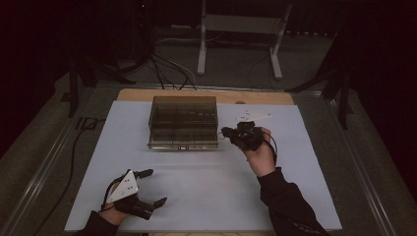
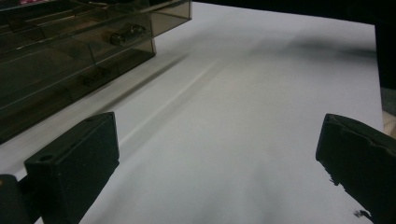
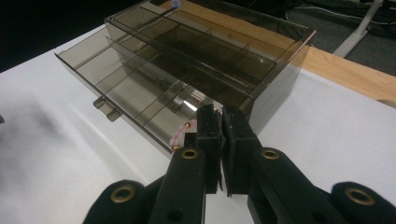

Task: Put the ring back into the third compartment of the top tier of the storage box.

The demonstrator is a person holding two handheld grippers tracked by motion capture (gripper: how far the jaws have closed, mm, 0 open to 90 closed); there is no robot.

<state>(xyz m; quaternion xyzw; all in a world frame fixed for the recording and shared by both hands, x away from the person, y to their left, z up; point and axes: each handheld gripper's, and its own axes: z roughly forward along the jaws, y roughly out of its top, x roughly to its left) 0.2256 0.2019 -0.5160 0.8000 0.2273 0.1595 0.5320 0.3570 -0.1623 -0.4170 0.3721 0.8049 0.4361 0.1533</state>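
Note:
A smoke-tinted clear box (image 1: pixel 183 123) with divided drawers stands at the back middle of the white board (image 1: pixel 206 191). In the right gripper view its lower drawer (image 3: pixel 116 88) sticks out a little, with a small handle (image 3: pixel 105 110) on its front. My right gripper (image 1: pixel 227 132) is at the box's front right corner, jaws shut. A small pink and gold beaded thing (image 3: pixel 180 136) lies against the left jaw at the drawer's corner; I cannot tell whether it is held. My left gripper (image 1: pixel 151 187) rests near the front left, wide open over bare board. Small metal parts (image 2: pixel 123 35) show inside the box.
A wooden tabletop edge (image 1: pixel 206 95) runs behind the board. On the floor beyond are a white stand (image 1: pixel 241 34) and black cables (image 1: pixel 167 69). A metal rail (image 1: pixel 49 157) borders the table's left side.

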